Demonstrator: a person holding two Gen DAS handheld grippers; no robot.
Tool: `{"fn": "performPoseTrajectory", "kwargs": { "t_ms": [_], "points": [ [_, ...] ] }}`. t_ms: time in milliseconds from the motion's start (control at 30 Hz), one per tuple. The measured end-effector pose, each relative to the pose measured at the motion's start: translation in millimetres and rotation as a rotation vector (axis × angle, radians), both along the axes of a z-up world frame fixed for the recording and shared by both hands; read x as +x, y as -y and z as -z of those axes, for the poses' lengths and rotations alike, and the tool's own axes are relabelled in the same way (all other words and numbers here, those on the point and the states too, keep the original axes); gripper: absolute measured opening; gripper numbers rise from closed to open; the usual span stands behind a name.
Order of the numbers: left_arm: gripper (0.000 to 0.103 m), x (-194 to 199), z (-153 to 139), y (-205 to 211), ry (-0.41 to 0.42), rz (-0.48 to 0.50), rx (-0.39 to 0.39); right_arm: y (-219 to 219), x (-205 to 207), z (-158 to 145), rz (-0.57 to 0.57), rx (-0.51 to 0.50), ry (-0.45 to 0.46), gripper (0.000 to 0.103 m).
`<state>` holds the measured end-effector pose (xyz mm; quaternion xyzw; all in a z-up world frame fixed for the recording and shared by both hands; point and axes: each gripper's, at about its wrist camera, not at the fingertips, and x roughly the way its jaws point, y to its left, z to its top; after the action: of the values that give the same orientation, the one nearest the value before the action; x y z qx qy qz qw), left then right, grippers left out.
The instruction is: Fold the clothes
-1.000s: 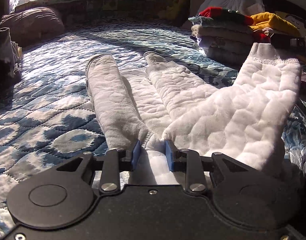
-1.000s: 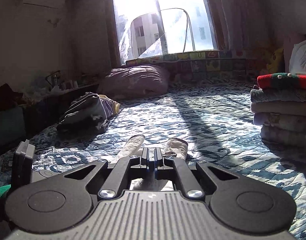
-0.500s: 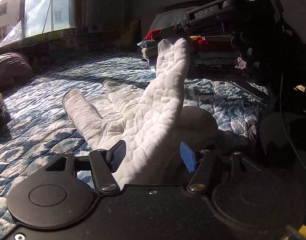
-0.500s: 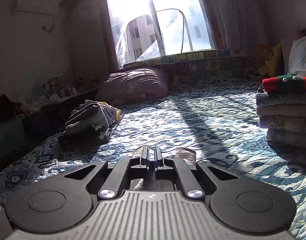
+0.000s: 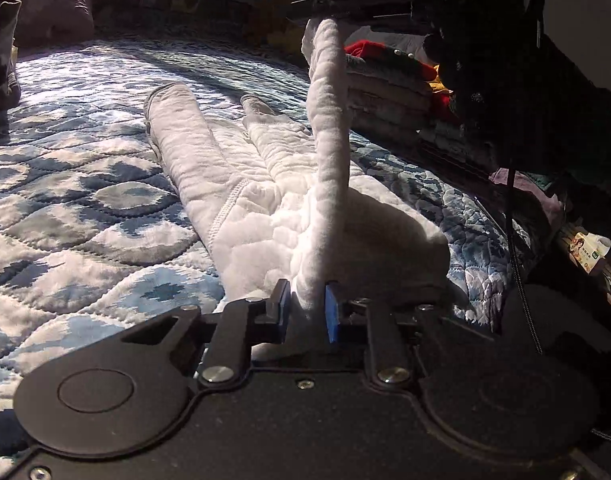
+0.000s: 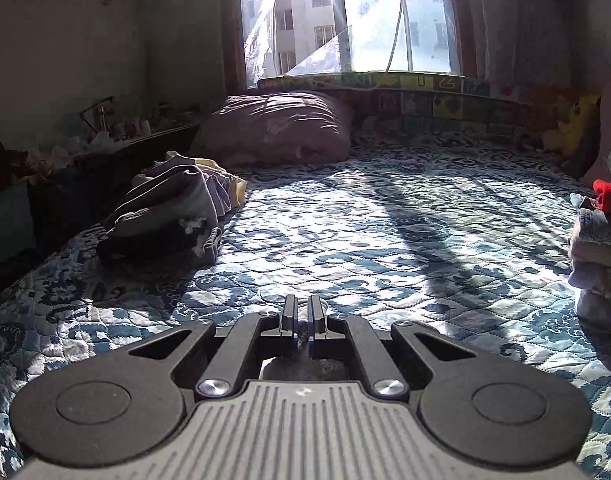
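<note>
A white quilted garment [image 5: 233, 184] lies on the blue patterned bedspread [image 5: 77, 200], its two legs pointing away from me. One part of it stands up as a thin vertical sheet [image 5: 331, 120]. My left gripper [image 5: 307, 307] is shut on the base of that sheet, with the cloth between the blue pads. My right gripper [image 5: 329, 12] holds the sheet's top edge high, with a dark-gloved hand [image 5: 465, 52] behind it. In the right wrist view, the right gripper [image 6: 303, 317] is shut with a scrap of cloth [image 6: 303, 342] between its fingers; the garment below is hidden.
A stack of folded clothes [image 5: 389, 84] with a red item on top stands at the right, also at the frame edge [image 6: 597, 248]. A heap of unfolded clothes [image 6: 173, 208] and a purple pillow [image 6: 277, 128] lie at the far left under the window.
The left gripper opened half a second ago and has shut again on the raised fold. The right gripper lifted its end of the garment higher and swung it over, so the cloth now stands edge-on.
</note>
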<state>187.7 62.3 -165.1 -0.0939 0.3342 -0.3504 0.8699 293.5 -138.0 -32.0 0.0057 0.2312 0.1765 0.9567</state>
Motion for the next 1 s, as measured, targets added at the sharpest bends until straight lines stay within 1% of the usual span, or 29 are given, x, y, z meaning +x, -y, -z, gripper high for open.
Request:
{"fn": "performPoseTrajectory", "kwargs": {
  "t_ms": [100,167,433,567,633,667,767,833,900,933,967,1000],
  "points": [
    [0.014,10,7,-8,-0.084,-0.019,-0.085,-19,21,8,-0.024,-0.046,-0.028,0.006],
    [0.013,14,10,-11,-0.124,-0.024,-0.127,-33,36,16,-0.04,-0.081,-0.053,0.006],
    [0.013,25,19,-27,-0.236,-0.043,-0.256,-71,85,57,-0.082,-0.179,-0.153,0.006],
    [0.013,30,28,-37,-0.309,-0.063,-0.326,-78,102,75,-0.072,-0.201,-0.19,0.006],
    [0.013,31,30,-39,-0.324,-0.065,-0.343,-77,110,83,-0.061,-0.206,-0.214,0.002],
    [0.013,31,30,-39,-0.329,-0.065,-0.345,-77,114,87,-0.053,-0.207,-0.227,0.002],
    [0.013,32,31,-37,-0.343,-0.064,-0.348,-72,118,93,-0.06,-0.175,-0.228,0.003],
    [0.013,33,31,-36,-0.343,-0.062,-0.343,-61,118,87,-0.056,-0.094,-0.234,0.007],
    [0.015,35,27,-37,-0.332,-0.041,-0.353,-45,114,71,-0.041,-0.014,-0.199,0.012],
    [0.025,34,25,-38,-0.321,-0.029,-0.358,-34,109,61,-0.025,0.019,-0.177,0.013],
    [0.032,35,20,-40,-0.303,-0.027,-0.36,-22,103,51,-0.01,0.054,-0.153,0.013],
    [0.041,34,17,-43,-0.289,-0.031,-0.362,-11,97,42,0.003,0.08,-0.13,0.013]
  ]
}}
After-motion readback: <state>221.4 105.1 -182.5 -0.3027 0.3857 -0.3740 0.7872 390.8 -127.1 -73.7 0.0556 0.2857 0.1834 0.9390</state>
